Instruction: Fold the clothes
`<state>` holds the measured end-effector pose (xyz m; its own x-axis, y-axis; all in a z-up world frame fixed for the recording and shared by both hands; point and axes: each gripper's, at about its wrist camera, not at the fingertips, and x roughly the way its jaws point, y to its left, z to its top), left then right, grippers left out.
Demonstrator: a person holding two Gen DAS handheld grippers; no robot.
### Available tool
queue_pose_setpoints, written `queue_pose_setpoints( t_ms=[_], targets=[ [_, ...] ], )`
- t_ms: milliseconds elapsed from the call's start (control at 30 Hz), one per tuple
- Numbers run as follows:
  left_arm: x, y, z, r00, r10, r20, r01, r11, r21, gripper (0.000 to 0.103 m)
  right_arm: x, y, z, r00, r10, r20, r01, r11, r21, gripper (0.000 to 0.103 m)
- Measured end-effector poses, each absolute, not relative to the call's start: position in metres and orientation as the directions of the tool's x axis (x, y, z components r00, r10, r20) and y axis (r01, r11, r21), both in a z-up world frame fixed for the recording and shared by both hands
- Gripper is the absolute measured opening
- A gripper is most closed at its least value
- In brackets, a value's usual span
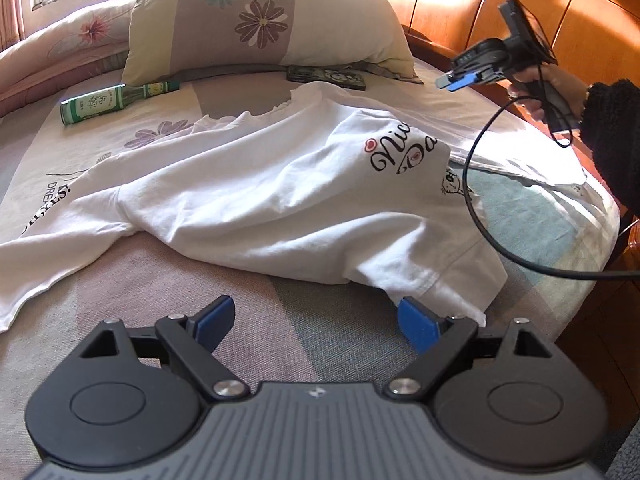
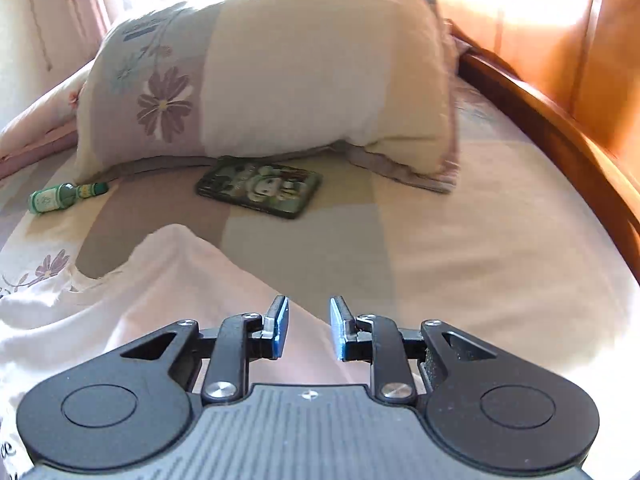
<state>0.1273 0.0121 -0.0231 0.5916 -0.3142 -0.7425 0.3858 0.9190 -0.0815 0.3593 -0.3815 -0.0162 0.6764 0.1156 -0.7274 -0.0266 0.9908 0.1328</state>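
A white T-shirt (image 1: 260,192) with black script print lies rumpled and partly folded over on the bed. Its neckline points toward the pillow and one sleeve trails off to the left. My left gripper (image 1: 316,316) hovers open and wide just in front of the shirt's near hem, with nothing between its blue pads. A hand holds my right gripper (image 1: 456,80) in the air above the shirt's far right side. In the right wrist view my right gripper (image 2: 308,328) has a narrow gap between its pads and holds nothing, with the T-shirt (image 2: 120,300) below and to its left.
A flowered pillow (image 1: 264,20) leans at the head of the bed. A green bottle (image 1: 112,100) and a phone (image 2: 260,188) lie in front of it. The wooden headboard (image 1: 560,12) runs along the right. A black cable (image 1: 476,216) loops over the shirt's right part.
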Motion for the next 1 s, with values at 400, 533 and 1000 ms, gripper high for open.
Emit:
queue_pose_setpoints(
  t_ms=[400,533,1000],
  targets=[
    [0.098,-0.016,-0.006,0.592,-0.321,-0.739,0.436,0.899,-0.041,0.089,0.192,-0.539,-0.029,0.663,-0.233,-0.711,0.421,0.902,0.097,0.045],
    [0.087,-0.028,0.001,0.598,-0.314,-0.737,0.456,0.89,-0.008,0.089,0.161,-0.56,-0.037,0.666,-0.319,-0.674,0.526,0.841,0.122,0.051],
    [0.07,-0.052,0.014,0.613,-0.297,-0.732,0.479,0.876,0.045,0.089,0.117,-0.59,-0.111,0.839,-0.008,-0.544,0.486,0.462,0.742,0.069]
  ],
)
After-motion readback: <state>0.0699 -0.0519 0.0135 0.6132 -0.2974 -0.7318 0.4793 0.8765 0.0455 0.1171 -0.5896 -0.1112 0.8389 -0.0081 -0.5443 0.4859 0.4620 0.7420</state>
